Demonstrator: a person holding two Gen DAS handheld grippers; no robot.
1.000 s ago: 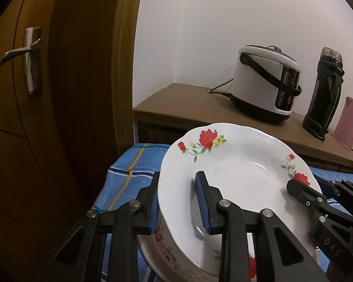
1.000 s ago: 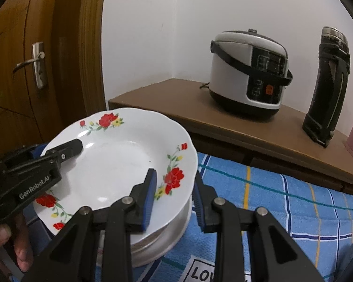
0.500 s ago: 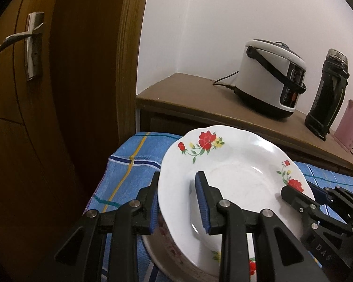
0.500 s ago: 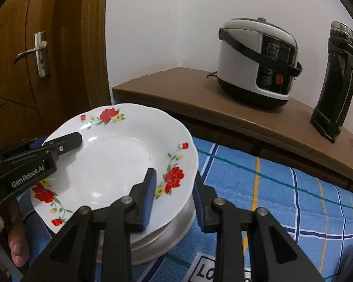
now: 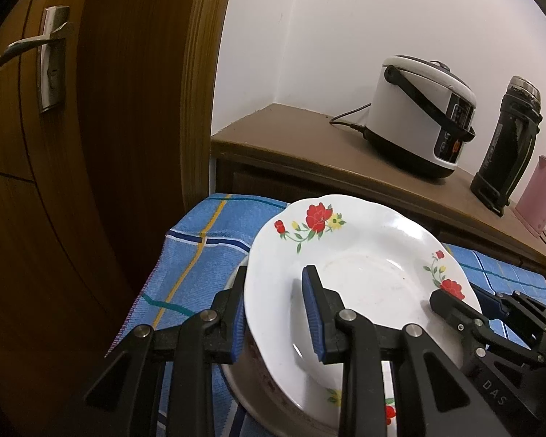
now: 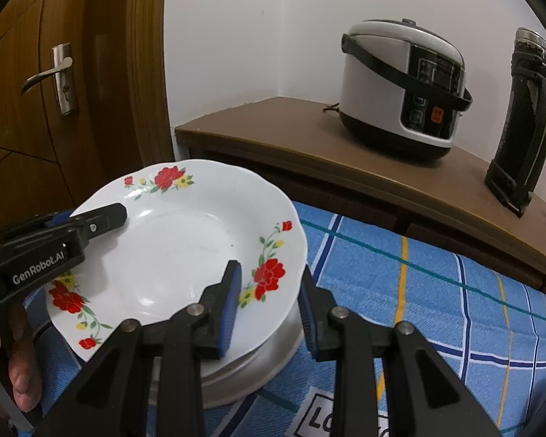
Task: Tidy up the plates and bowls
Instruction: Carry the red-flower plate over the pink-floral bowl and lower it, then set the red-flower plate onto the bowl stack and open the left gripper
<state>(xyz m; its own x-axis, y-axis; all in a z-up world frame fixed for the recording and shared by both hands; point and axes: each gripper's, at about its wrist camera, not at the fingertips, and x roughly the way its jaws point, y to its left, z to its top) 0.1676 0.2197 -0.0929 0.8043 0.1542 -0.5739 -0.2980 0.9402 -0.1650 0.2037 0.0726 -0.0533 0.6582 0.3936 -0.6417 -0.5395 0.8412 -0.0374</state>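
Gripping plate (image 5: pixel 364 255) rim: left tool (image 5: pixel 276 313), right tool (image 6: pixel 269 306) | white, red flowers

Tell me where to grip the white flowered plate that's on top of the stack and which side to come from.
Grip the white flowered plate by its thin scalloped rim, from opposite sides, one finger above and one below. Its shallow well gives nothing to pinch, and the stack of white dishes beneath blocks a reach under the middle. The left gripper and right gripper already straddle the rim that way.
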